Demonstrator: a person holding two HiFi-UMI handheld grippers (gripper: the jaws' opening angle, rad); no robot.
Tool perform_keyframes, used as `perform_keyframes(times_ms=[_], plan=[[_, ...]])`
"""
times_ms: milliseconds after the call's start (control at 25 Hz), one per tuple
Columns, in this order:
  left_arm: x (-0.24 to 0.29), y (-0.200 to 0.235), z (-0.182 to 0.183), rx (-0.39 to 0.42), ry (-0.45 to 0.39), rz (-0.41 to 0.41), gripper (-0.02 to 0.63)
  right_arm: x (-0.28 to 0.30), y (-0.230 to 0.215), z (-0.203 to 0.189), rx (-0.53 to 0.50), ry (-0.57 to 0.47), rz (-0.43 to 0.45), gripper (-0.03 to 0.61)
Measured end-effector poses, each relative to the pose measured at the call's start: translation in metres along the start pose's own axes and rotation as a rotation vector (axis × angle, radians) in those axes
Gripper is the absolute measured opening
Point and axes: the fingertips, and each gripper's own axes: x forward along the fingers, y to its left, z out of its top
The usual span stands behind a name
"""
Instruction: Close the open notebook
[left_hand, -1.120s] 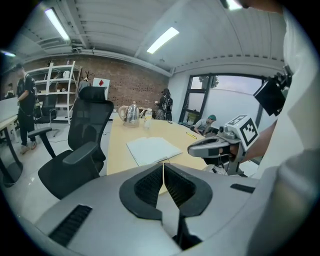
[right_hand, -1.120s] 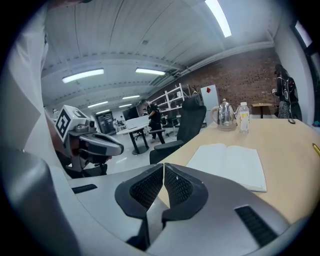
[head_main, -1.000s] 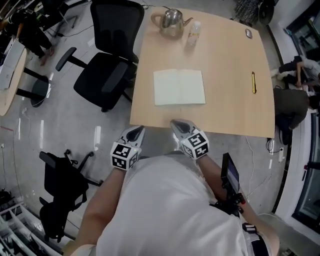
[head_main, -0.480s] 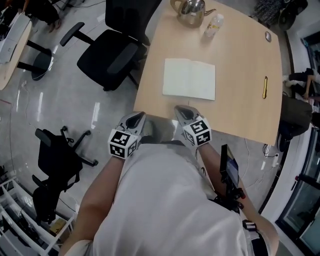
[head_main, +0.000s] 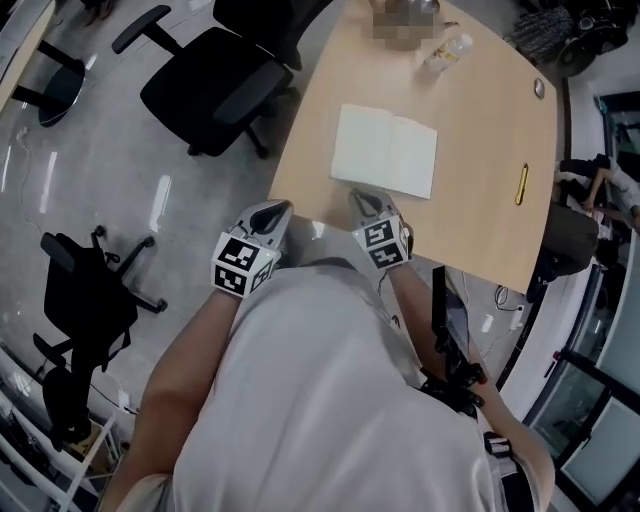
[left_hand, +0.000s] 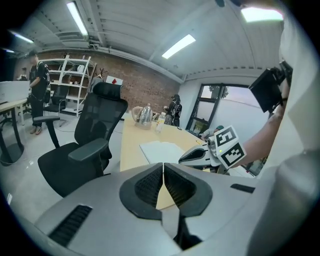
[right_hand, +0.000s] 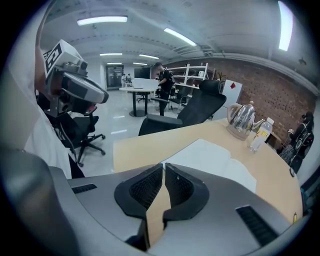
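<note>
The open notebook (head_main: 385, 163) lies flat with its white pages up on the wooden table (head_main: 480, 230), near the front edge. My right gripper (head_main: 362, 199) is shut and empty, with its tips over the table edge just short of the notebook's near side. My left gripper (head_main: 274, 211) is also shut and empty. It hangs off the table's left front corner, above the floor. The notebook (right_hand: 215, 161) lies straight ahead in the right gripper view. The left gripper view has the notebook (left_hand: 162, 150) ahead and the right gripper (left_hand: 197, 156) beside it.
At the table's far end stand a metal kettle (right_hand: 241, 119) and a plastic bottle (head_main: 445, 50). A yellow pen (head_main: 521, 184) lies near the right edge. A black office chair (head_main: 215, 85) stands left of the table and another (head_main: 75, 300) behind it. People stand in the background.
Both grippers have come closer to the table's front edge, and the right one now reaches the notebook's near side. The notebook has stayed open and in place. Both grippers remain shut.
</note>
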Motion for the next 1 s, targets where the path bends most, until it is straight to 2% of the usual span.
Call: perform_keyframes(times_ms=[200, 320, 440, 560, 1000], plan=[[-0.01, 0.014, -0.005, -0.048, -0.028, 0.014, 0.012, 0.023, 0.0, 0.005, -0.005, 0.053, 0.01, 0.021], [-0.017, 0.025, -0.01, -0.068, -0.029, 0.032, 0.012, 0.041, -0.004, 0.002, 0.056, 0.094, 0.017, 0.027], [-0.024, 0.037, -0.014, -0.082, -0.03, 0.051, 0.012, 0.059, -0.01, -0.005, 0.111, 0.138, 0.026, 0.094], [-0.031, 0.05, -0.015, -0.092, -0.032, 0.068, 0.012, 0.07, -0.008, -0.006, 0.141, 0.173, 0.037, 0.114], [-0.034, 0.069, -0.01, -0.089, -0.021, 0.059, 0.012, 0.089, -0.007, -0.023, 0.183, 0.28, -0.012, 0.114]])
